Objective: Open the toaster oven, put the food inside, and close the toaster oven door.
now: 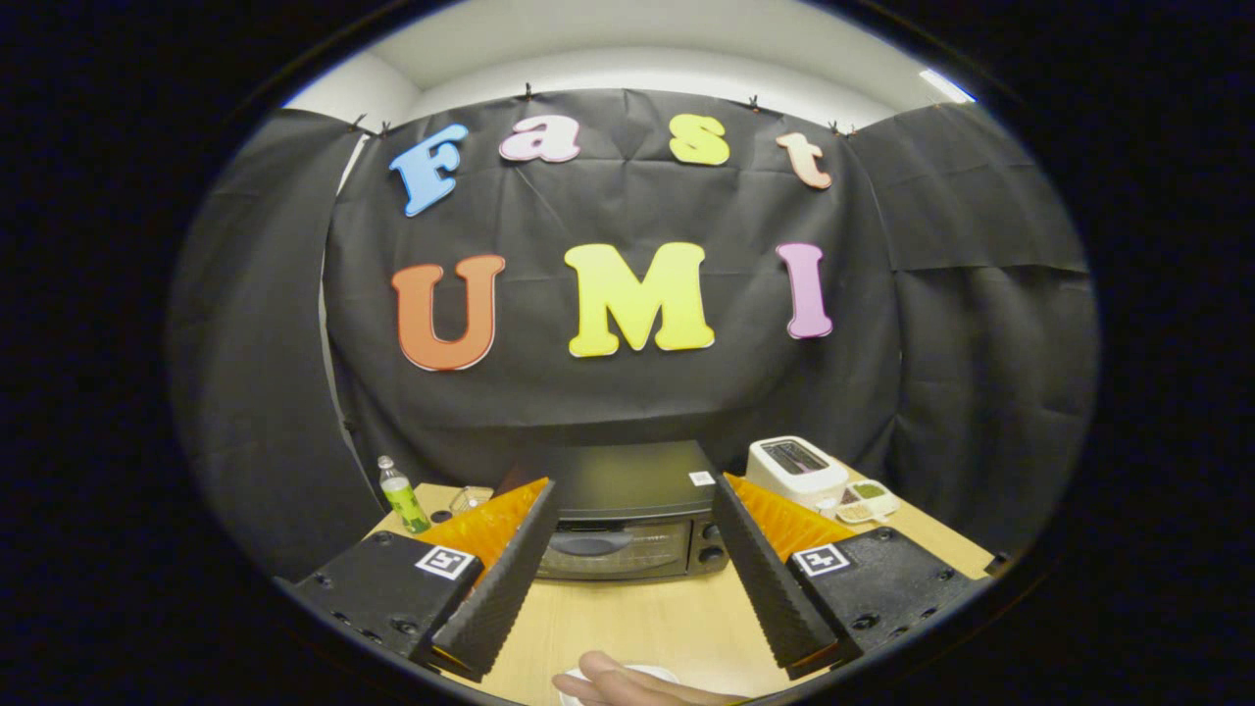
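Black cloth backs the desk (647,618); the gripper (627,598) gapes empty before the closed toaster oven (627,520). Approaching off-line could miss its door handle (593,542).

This is a recording booth set up inside a plain room — black cloth (627,392) is clipped up as a backdrop on three sides, and above it show a white wall and ceiling (637,39) with a strip light (946,85) at the upper right. Low in the frame a pale wooden worktop (637,618) carries kitchen props — a black toaster oven (627,520), a white toaster (796,468), a small dish of food (865,500) and a drinks bottle (402,495). It reads as a mock kitchen staged for filming, not a real home.
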The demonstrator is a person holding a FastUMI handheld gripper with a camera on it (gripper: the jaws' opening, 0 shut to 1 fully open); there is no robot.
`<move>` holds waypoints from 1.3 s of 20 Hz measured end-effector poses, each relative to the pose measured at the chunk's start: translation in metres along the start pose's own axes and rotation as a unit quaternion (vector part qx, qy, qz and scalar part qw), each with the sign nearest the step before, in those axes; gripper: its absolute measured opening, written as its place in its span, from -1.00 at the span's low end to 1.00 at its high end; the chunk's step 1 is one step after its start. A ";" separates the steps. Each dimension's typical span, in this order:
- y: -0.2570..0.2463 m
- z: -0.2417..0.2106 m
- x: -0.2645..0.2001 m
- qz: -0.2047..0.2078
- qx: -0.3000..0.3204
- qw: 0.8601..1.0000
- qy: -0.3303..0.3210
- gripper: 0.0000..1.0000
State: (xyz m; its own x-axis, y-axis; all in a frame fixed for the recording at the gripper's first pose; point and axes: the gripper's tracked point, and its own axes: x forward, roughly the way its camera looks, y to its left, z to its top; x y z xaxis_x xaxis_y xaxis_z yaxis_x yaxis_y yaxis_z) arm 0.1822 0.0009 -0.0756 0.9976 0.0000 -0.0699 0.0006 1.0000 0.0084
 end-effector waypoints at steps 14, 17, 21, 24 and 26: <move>0.037 -0.093 0.139 0.022 -0.033 0.993 0.112 1.00; 0.040 -0.110 0.152 0.021 -0.034 0.990 0.132 1.00; 0.042 -0.121 0.162 0.023 -0.023 0.989 0.142 1.00; 0.042 -0.125 0.173 0.023 -0.022 0.989 0.142 1.00; 0.041 -0.127 0.174 0.020 -0.019 0.990 0.136 1.00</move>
State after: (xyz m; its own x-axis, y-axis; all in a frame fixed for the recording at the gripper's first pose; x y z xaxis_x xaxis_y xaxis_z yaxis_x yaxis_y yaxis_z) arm 0.3469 0.0433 -0.2139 0.9407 0.0371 -0.3373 -0.0470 0.9987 -0.0210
